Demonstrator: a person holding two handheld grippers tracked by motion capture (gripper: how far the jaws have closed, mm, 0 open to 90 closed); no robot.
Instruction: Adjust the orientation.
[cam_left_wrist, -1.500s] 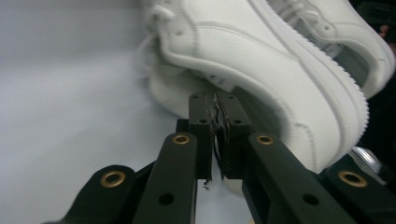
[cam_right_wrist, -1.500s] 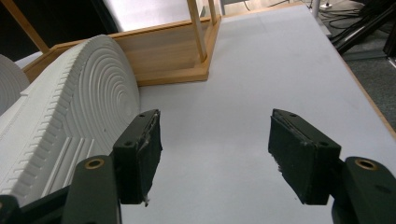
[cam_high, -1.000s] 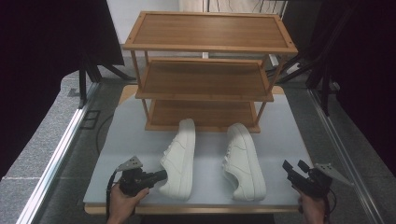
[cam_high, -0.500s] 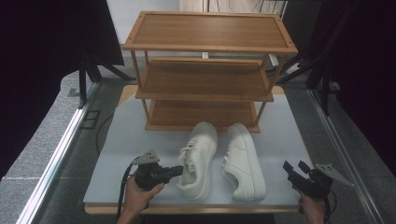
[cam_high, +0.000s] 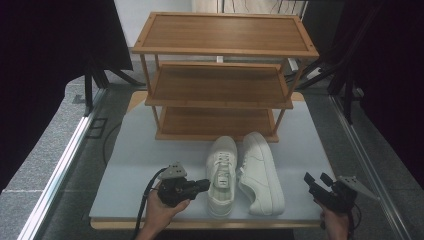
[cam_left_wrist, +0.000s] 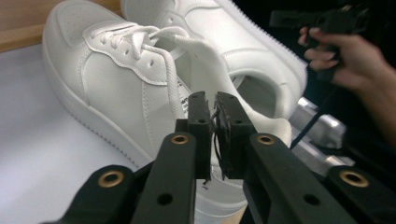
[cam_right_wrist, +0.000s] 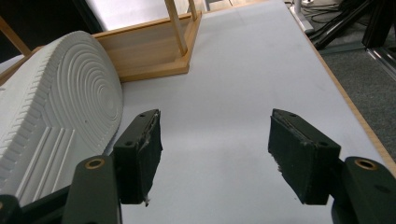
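- Wooden shoe rack (cam_high: 220, 47) stands at the far side of the table (cam_high: 135, 150), its bottom shelf just beyond both toes.
- White left shoe (cam_high: 221, 175) sits upright, its long axis running away from me toward the rack. The right shoe (cam_high: 260, 172) touches it, tipped on its side with the sole facing right.
- Left gripper (cam_high: 205, 186) is nearer, just beside the left shoe's heel quarter and pointing at it. Its jaws have just been opening, a slit apart with nothing between them.
- Right gripper (cam_high: 316, 181) hangs spread wide and empty, apart from that sole.

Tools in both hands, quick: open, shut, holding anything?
Left tool: barely open, jaws have just been opening, nothing between them.
Right tool: wide open, empty.
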